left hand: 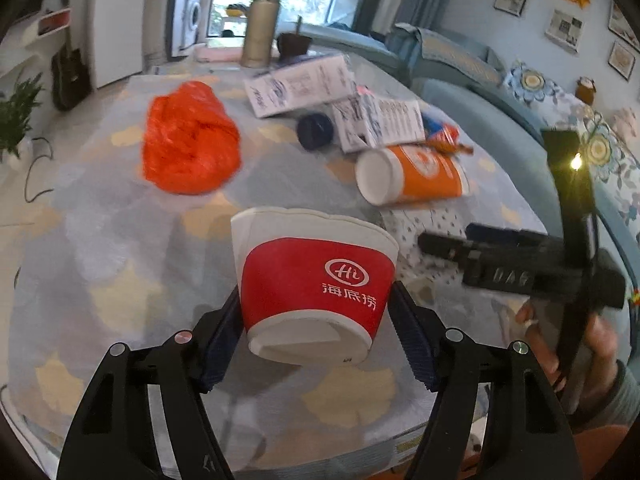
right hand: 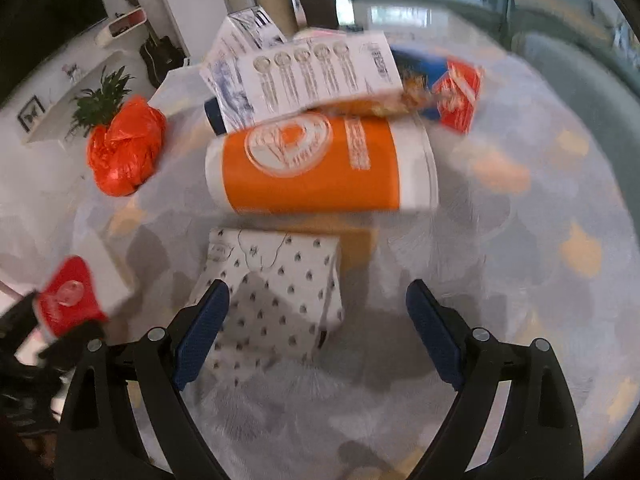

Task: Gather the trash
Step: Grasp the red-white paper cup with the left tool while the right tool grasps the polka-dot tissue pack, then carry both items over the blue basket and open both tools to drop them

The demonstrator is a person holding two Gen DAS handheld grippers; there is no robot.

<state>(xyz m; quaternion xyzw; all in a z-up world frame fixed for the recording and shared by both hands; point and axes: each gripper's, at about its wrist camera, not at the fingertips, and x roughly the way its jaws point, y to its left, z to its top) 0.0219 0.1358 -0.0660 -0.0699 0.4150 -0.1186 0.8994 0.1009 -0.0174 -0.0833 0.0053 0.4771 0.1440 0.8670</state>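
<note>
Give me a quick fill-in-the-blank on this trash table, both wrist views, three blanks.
1. The left tongs bracket a ____ paper cup with a white logo.
2. The orange cup is lying on its ____.
3. Below the right tongs sits a white carton printed with small dark ____.

Missing words: red; side; dots

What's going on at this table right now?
A person is clearing trash off a cloth-covered table with a gripper in each hand. The left gripper has its pads against a red paper cup, which is tipped with its base toward the camera. The right gripper is open, hanging over a white patterned carton that it is not gripping. An orange cup lies on its side beyond it, with printed boxes and a crumpled orange bag also uncollected.
</note>
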